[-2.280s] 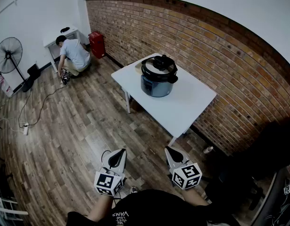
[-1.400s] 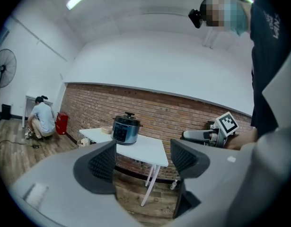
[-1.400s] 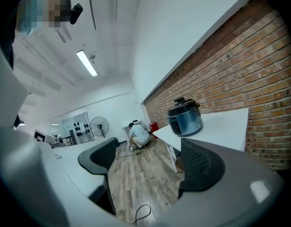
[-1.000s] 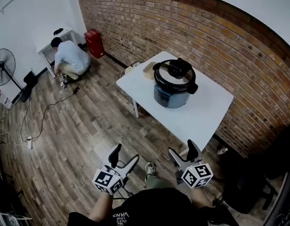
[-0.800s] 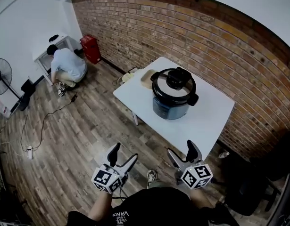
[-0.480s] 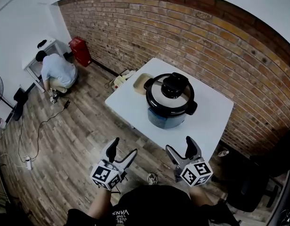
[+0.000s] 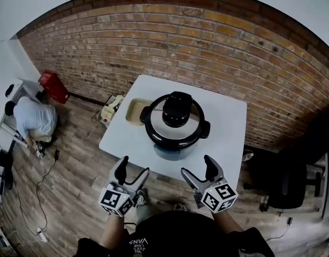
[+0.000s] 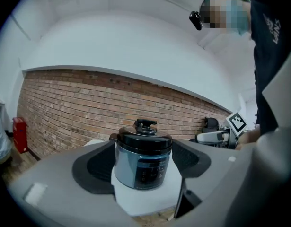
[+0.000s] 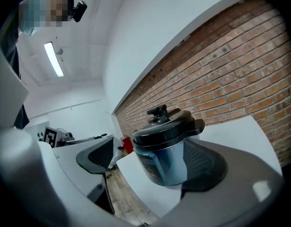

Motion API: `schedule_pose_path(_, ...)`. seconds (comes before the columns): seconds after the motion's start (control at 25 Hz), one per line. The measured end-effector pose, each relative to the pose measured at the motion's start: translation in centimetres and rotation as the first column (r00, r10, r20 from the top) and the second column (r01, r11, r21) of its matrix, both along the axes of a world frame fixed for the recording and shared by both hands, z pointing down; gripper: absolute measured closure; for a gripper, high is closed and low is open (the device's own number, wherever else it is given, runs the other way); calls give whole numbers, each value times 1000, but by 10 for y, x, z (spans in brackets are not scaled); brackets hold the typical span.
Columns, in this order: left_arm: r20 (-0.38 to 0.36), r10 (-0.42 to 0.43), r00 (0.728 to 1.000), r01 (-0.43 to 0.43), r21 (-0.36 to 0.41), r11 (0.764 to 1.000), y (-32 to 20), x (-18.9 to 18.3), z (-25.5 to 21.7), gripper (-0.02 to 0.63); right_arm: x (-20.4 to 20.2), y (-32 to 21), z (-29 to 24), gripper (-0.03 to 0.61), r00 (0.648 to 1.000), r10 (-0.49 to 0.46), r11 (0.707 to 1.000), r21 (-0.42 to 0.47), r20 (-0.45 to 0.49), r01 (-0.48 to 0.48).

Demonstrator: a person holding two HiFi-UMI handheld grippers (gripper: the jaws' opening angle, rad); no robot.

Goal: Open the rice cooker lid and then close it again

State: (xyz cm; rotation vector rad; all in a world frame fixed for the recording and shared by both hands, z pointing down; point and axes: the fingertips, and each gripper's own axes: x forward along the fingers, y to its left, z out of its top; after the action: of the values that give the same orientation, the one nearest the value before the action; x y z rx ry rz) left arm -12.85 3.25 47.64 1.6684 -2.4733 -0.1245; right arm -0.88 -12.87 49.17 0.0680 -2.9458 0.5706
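Rice cooker [image 7: 172, 150], one only, stands mid-frame in the head view on a single white table [image 7: 228, 122]. Its lid [image 7: 192, 127] is shut, with one black knob [image 7: 176, 110] on top. One beige tray [image 7: 133, 111] lies on the table just left of the cooker. Two grippers show at the lower edge, the left gripper [image 7: 133, 167] and the right gripper [image 7: 198, 167]. Both are short of the table's near edge and well apart from the cooker. At the far left one person [image 7: 29, 119] crouches on the wood floor near one red box [image 7: 53, 86], below the brick wall [image 7: 207, 42].

In the left gripper view the two jaws stand wide apart and hold nothing. The cooker sits centred in the gap, farther off, with the other gripper at the right edge.

In the right gripper view the jaws are likewise spread wide and empty. The cooker is seen between them, tilted in frame, with the other gripper at lower left.
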Motion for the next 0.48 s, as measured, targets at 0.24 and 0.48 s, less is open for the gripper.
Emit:
schedule_pose_path(0.24,41,256,966,-255,-18,967,-30,-52,-6,262,-21,-2,-3,123,968,250,968,-8,-1,-250)
schedule_pose_path(0.48,33,448,893,-447,-35,894,-42,-92,-10,262,-43,10,-11,124,894,447,895,-24,22,-446)
